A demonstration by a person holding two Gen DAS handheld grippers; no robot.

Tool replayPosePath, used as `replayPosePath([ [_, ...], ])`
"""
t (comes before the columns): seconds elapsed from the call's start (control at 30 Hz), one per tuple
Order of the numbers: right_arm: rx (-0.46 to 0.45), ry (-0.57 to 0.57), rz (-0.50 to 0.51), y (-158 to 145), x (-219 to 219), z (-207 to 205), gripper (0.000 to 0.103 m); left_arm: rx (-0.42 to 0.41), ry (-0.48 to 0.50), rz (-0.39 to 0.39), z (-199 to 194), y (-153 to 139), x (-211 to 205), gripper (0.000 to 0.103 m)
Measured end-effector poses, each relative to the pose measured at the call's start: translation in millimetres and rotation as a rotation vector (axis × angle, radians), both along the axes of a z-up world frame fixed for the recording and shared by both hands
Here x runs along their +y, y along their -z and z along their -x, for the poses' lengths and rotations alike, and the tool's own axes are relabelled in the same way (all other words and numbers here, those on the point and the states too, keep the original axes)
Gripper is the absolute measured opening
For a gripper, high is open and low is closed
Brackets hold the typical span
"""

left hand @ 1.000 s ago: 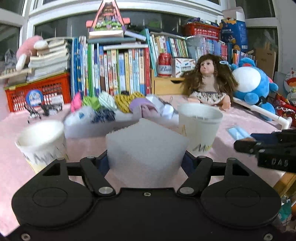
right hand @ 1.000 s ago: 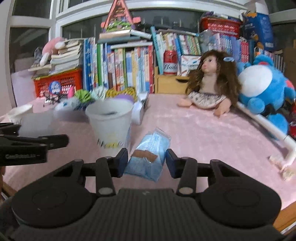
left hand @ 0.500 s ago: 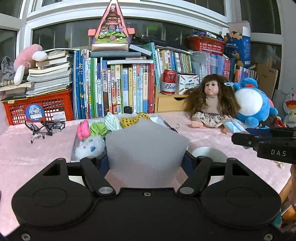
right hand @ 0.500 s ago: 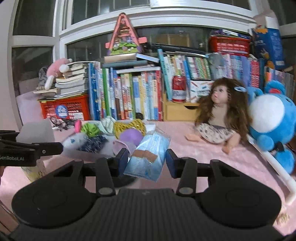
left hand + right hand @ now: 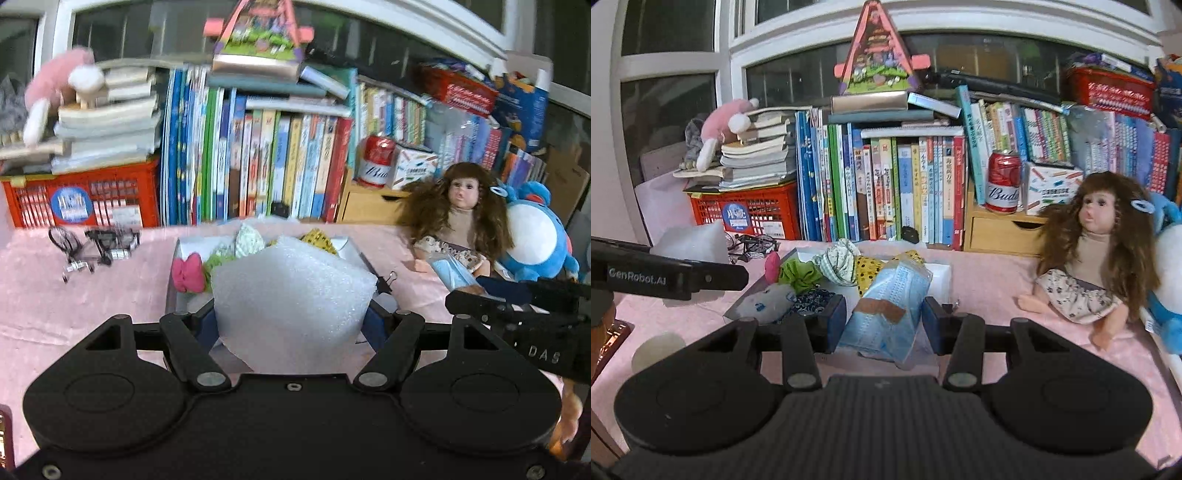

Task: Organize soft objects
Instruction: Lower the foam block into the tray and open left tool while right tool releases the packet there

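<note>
Left wrist view: both loads held, none placed yet.
Left gripper (image 5: pixel 291 317) jaws clamp foam block (image 5: pixel 291 295); right gripper (image 5: pixel 884 321) jaws pinch mask pack (image 5: pixel 886 306); tray (image 5: pixel 942 275) ahead already holds soft items.

Pink-covered tabletop (image 5: pixel 990 280) fills the middle of the frame: white tray (image 5: pixel 942 275) at centre, doll (image 5: pixel 1097 258) seated at right, red crate (image 5: pixel 746 212) at left, books (image 5: pixel 886 192) standing behind.
</note>
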State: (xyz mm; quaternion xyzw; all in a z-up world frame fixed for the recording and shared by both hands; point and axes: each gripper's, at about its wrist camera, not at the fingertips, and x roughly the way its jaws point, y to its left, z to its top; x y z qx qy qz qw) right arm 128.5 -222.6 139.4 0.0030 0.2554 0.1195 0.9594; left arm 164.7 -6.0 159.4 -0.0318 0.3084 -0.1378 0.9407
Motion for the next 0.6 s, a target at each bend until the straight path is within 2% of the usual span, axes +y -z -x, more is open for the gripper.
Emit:
replayPosePath([
  [0.07,0.013,-0.003,0.009,0.3,4.5,-11.1,0.050,0.045,-0.008,0.020,-18.4,1.9,3.0,0.072],
  [0.3,0.094,0.005,0.003,6.3,10.8,-57.3,0.050,0.116,-0.027,0.087,-63.6,22.4,-4.7,0.072],
  [0.5,0.191,0.010,-0.006,23.8,10.6,-95.2,0.051,0.181,-0.101,0.101,-104.4,51.7,-21.8,0.072],
  [0.6,0.223,0.009,-0.015,32.7,11.9,-106.3,0.051,0.209,-0.125,0.081,-118.9,63.9,-27.9,0.072],
])
